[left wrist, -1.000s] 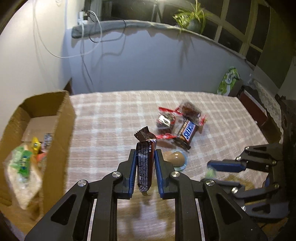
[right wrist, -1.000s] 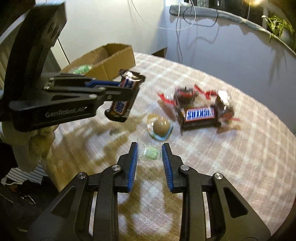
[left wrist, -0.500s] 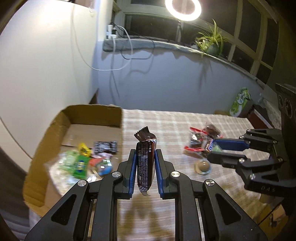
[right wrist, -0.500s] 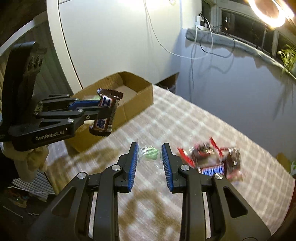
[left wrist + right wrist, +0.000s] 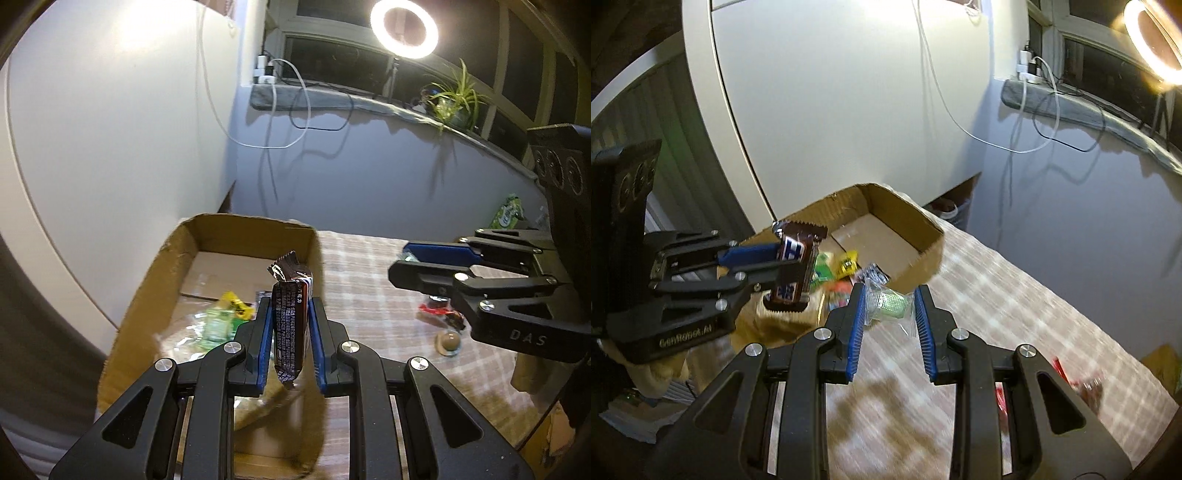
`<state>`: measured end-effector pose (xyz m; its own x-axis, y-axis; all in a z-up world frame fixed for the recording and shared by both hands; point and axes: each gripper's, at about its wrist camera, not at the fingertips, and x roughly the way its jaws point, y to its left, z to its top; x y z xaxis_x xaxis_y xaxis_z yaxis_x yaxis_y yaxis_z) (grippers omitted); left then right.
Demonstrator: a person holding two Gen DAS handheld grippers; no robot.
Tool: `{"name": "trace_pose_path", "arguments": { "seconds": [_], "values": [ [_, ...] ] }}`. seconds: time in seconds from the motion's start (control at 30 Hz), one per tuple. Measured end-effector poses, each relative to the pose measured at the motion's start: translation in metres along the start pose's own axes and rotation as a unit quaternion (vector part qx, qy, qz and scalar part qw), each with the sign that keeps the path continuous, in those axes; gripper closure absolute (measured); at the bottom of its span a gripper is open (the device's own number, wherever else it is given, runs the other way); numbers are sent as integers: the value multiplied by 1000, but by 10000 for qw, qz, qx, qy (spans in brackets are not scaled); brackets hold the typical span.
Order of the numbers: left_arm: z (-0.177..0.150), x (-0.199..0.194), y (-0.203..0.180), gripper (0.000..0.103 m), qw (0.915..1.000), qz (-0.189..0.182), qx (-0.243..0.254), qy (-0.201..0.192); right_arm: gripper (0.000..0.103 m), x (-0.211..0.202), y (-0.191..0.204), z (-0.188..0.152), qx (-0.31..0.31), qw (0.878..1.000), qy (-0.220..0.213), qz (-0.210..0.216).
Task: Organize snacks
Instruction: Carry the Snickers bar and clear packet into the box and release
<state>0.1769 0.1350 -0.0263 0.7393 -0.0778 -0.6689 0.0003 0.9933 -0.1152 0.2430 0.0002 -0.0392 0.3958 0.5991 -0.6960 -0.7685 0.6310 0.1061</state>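
Over cardboard box (image 5: 236, 236): left gripper (image 5: 290, 325) fingers pinching chocolate bar (image 5: 290, 317), right gripper (image 5: 890, 306) fingers pinching green candy packet (image 5: 890, 302). Clear rim, centre, drop all 2 low.

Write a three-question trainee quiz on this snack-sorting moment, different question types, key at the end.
1. True or false: the left gripper is shut on a chocolate bar.
2. What does the right gripper hold? A) a boiled egg B) a clear packet with a green sweet C) nothing
3. Fill in: snacks already sorted lie in the ______.

Key: 1 true; 2 B; 3 cardboard box.
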Motion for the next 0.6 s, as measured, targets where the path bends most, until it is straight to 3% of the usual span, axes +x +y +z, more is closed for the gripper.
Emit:
{"name": "trace_pose_path", "arguments": {
  "seconds": [0.6],
  "values": [
    [2,8,37,86,9994,281,-210,5,75,66,14,39,-49,9993,235,269]
  ]
}}
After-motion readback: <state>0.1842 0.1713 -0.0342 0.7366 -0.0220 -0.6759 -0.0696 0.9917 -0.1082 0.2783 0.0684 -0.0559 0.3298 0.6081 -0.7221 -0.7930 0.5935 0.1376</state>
